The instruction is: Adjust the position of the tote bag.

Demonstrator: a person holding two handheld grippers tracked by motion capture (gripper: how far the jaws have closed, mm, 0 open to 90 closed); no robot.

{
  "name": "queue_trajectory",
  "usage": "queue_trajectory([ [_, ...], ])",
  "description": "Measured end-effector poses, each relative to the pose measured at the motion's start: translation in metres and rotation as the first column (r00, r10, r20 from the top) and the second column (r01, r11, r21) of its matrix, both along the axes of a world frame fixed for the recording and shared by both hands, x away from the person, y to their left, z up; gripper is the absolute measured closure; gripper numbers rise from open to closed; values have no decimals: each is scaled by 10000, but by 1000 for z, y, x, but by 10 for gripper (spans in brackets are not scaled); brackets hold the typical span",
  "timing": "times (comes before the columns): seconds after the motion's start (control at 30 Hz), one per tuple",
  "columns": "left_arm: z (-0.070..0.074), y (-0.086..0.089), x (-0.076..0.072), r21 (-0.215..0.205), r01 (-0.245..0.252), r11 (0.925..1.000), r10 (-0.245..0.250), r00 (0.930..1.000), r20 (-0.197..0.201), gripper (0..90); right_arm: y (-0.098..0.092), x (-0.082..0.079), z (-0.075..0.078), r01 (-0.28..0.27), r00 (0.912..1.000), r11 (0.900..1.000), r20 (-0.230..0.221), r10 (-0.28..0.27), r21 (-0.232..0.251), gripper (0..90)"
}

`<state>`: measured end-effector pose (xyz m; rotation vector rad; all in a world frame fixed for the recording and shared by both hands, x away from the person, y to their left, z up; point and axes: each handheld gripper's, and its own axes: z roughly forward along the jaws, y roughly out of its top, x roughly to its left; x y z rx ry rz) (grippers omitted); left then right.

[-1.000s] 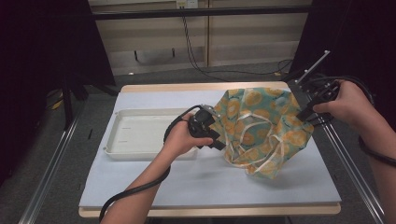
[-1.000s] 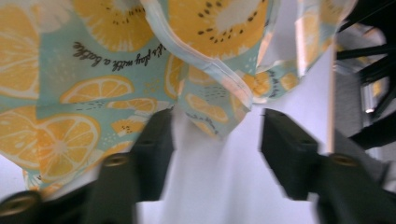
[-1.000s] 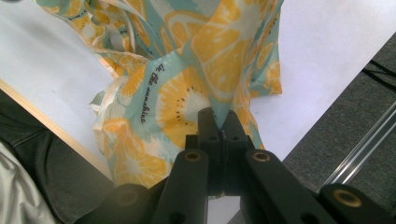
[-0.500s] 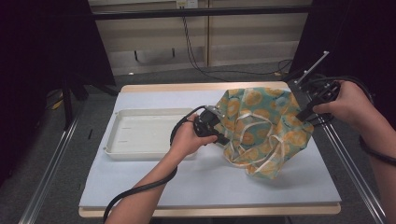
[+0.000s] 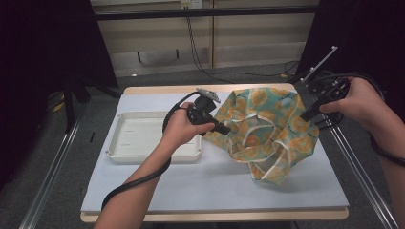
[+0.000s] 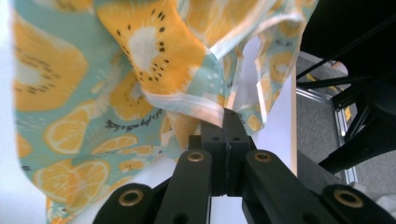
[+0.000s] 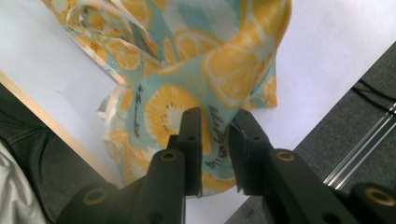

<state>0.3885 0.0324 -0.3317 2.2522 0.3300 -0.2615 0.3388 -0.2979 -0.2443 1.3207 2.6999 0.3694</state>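
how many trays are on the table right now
1. The white tray sits on the table's left half, beside the left tool, which grips the fruit-print cloth.

The surface [image 5: 157, 179] is a rectangular top covered by a pale, bluish-white sheet, with a bare wooden edge showing along its near and far sides. Two things lie on it. Toward the left sits a shallow white tray [image 5: 125, 153] with a raised rim — it lies flat, its long side running across the surface, well inside the left edge. Toward the right rests a crumpled cloth [image 5: 279, 164], teal with orange fruit slices and a pale hem; its lower folds lie on the sheet while the upper part is lifted clear. The cloth's left edge comes near the tray's right end — the two do not touch.
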Motion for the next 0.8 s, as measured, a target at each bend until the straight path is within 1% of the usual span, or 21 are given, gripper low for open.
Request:
queue_trajectory([
  [0.03,2,1,0,19,-32,10000,32,10000,4,900,1,0,1,-123,9999,9999,98,123,10,732],
  [0.07,4,2,1,-22,-46,10000,46,10000,-27,900,3,-1,3,-113,9999,9999,86,113,49,719],
  [0.13,6,4,2,21,-62,10000,62,10000,58,900,6,-2,6,-351,9992,9994,201,351,-8,696],
  [0.17,8,4,2,43,-138,9999,138,9999,31,900,9,-3,8,-351,9992,9994,216,350,64,675],
  [0.2,9,5,3,-2,-126,9999,126,9999,45,900,11,-3,9,-415,9989,9990,220,412,137,657],
  [0.23,10,5,3,13,-130,9999,130,9999,2,900,11,-3,9,-415,9989,9990,220,412,137,657],
  [0.27,11,5,4,33,-125,9999,125,9999,13,900,13,-3,9,-474,9986,9987,229,470,175,632],
  [0.3,12,5,4,73,-167,9998,167,9999,20,900,15,-2,9,-460,9989,9988,138,457,165,609],
  [0.37,13,5,6,44,-152,9999,152,9998,-105,900,19,-2,9,-514,9986,9986,106,512,143,600],
  [0.4,13,5,7,144,-167,9998,168,9998,-99,900,21,-2,9,-557,9983,9982,152,554,201,598],
  [0.47,11,5,8,147,-170,9997,172,9997,-168,900,24,-2,10,-577,9982,9979,205,571,283,596],
  [0.5,10,5,8,142,-162,9998,164,9997,-184,900,24,-2,11,-683,9975,9974,211,678,214,586],
  [0.53,10,5,8,144,-178,9997,182,9996,-210,900,24,-2,12,-615,9979,9979,194,611,184,581],
  [0.67,10,6,9,137,-166,9998,169,9996,-244,900,22,-3,12,-654,9978,9978,125,653,82,568],
  [0.77,10,6,9,191,-208,9996,212,9995,-222,900,20,-6,14,-707,9973,9974,181,705,100,561],
  [0.8,10,6,9,208,-194,9996,199,9996,-223,900,20,-7,15,-648,9977,9978,186,646,112,563],
])
